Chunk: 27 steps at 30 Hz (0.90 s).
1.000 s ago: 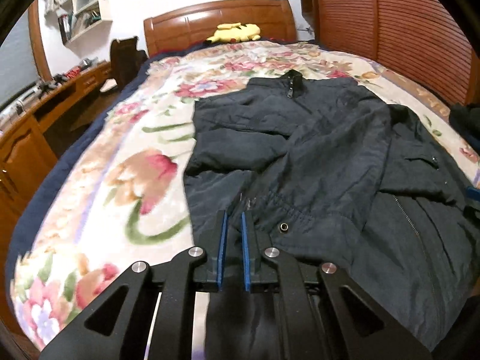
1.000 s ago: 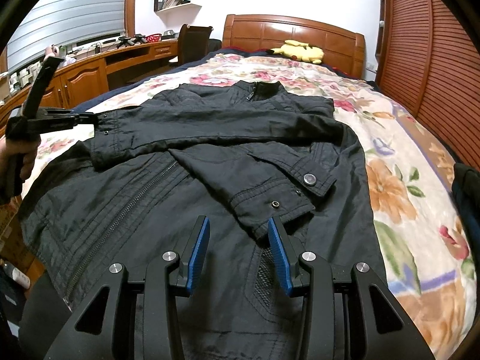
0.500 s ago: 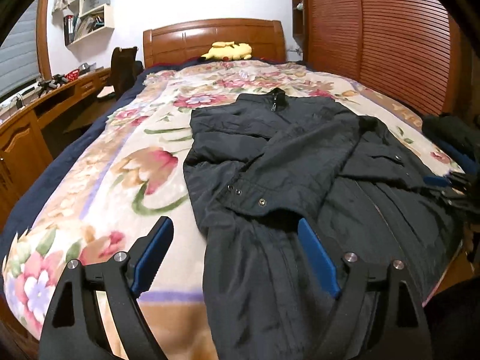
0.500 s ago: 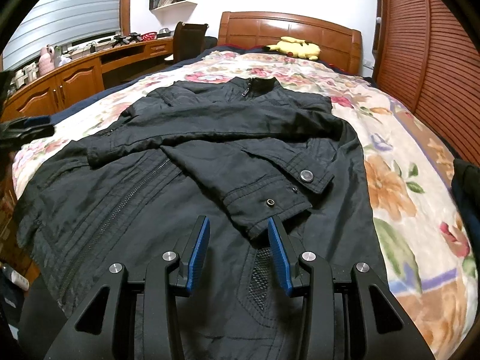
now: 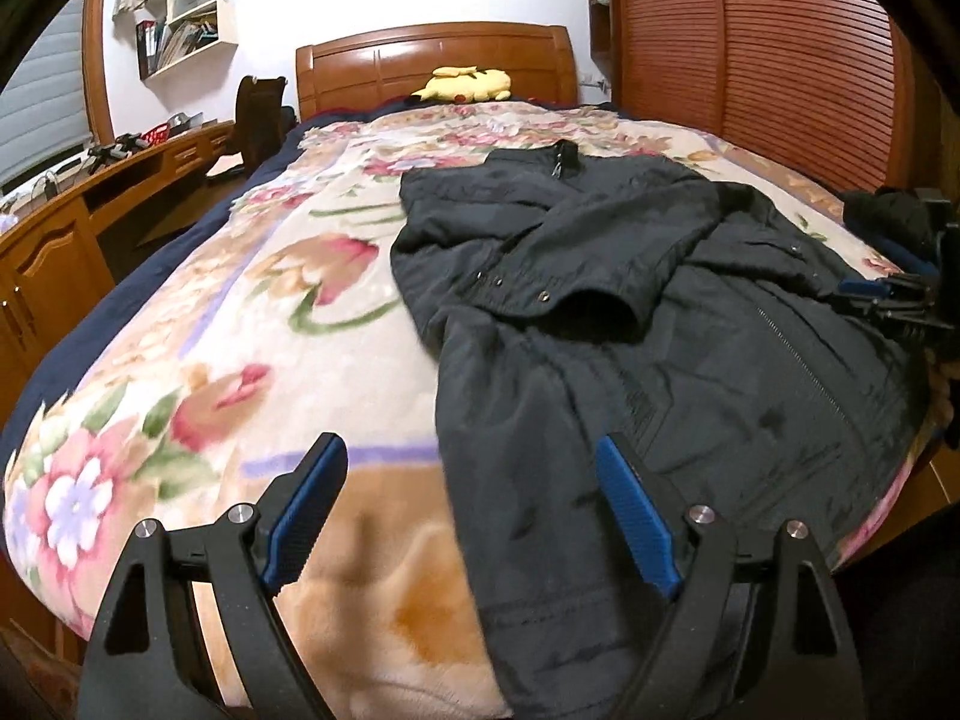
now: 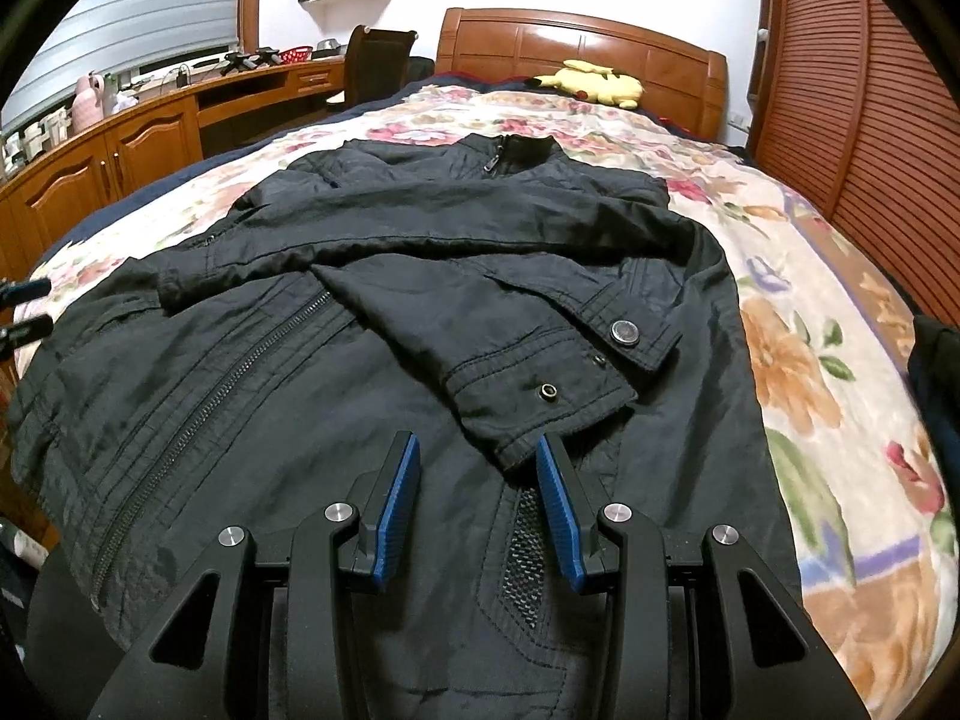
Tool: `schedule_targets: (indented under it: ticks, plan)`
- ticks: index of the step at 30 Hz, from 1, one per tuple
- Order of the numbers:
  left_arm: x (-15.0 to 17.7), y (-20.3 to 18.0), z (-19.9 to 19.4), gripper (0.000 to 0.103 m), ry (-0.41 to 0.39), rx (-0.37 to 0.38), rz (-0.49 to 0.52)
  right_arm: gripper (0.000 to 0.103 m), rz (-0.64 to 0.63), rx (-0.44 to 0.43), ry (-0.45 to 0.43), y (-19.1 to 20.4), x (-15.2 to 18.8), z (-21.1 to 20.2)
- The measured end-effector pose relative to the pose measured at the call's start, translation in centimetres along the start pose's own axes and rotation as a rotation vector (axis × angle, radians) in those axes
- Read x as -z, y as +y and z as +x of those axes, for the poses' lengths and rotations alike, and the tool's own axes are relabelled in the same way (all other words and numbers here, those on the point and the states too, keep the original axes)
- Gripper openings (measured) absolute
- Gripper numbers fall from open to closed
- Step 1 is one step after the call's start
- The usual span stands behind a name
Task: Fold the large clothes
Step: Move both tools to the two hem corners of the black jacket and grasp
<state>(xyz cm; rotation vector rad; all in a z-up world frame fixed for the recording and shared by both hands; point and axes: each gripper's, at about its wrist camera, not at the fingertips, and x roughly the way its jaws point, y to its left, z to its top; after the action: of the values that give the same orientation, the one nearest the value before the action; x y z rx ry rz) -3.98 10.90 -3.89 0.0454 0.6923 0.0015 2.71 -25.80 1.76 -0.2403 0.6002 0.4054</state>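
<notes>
A black zip jacket (image 5: 600,300) (image 6: 336,372) lies front up on the floral blanket (image 5: 252,324), collar toward the headboard. Both sleeves are folded across its chest. My left gripper (image 5: 468,480) hangs wide open over the jacket's lower left edge and the blanket, with nothing between its blue pads (image 5: 303,504). It also shows at the left border as the left gripper (image 6: 24,306). My right gripper (image 6: 478,456) stands partly open just short of the snap-button cuff (image 6: 540,396), gripping nothing. From the other side, the right gripper (image 5: 888,294) shows at the jacket's right edge.
A yellow plush toy (image 6: 594,81) lies by the wooden headboard (image 5: 432,60). A desk (image 6: 180,114) and a chair (image 6: 378,60) line the bed's left side. A slatted wooden wall (image 5: 780,60) stands on the right. Dark clothes (image 5: 888,210) sit at the bed's right edge.
My left gripper let go of the sleeve cuff, opened wide and drew back toward the foot of the bed. The sleeve now rests across the jacket. The right gripper stayed put.
</notes>
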Motion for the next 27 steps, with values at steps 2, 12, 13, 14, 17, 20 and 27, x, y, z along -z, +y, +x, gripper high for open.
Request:
schedule_targets:
  ticks: [2,12,13,14,17,20,27]
  plan:
    - [0.4,0.2,0.0,0.086,0.009,-0.002,-0.003,0.042,-0.011,0.008,-0.001,-0.1,-0.1,-0.3]
    - [2.0,0.6,-0.2,0.086,0.013,-0.022,-0.004,0.042,-0.027,0.059,-0.035,-2.0,1.2,-6.0]
    - [2.1,0.6,-0.1,0.086,0.015,-0.022,-0.008,0.050,-0.023,0.061,-0.038,-2.3,1.4,-6.7]
    - [2.2,0.7,0.0,0.086,0.017,-0.019,-0.016,0.061,-0.018,0.065,-0.043,-2.6,1.6,-7.4]
    - [2.5,0.9,0.1,0.086,0.019,-0.008,-0.039,0.076,-0.008,0.088,-0.049,-3.5,2.8,-9.2]
    - [2.7,0.9,-0.1,0.086,0.017,-0.005,-0.045,0.077,-0.005,0.109,-0.018,-4.1,4.2,-9.6]
    - [3.1,0.6,-0.5,0.086,0.018,0.008,-0.046,0.077,0.050,0.125,0.064,-5.6,6.3,-8.3]
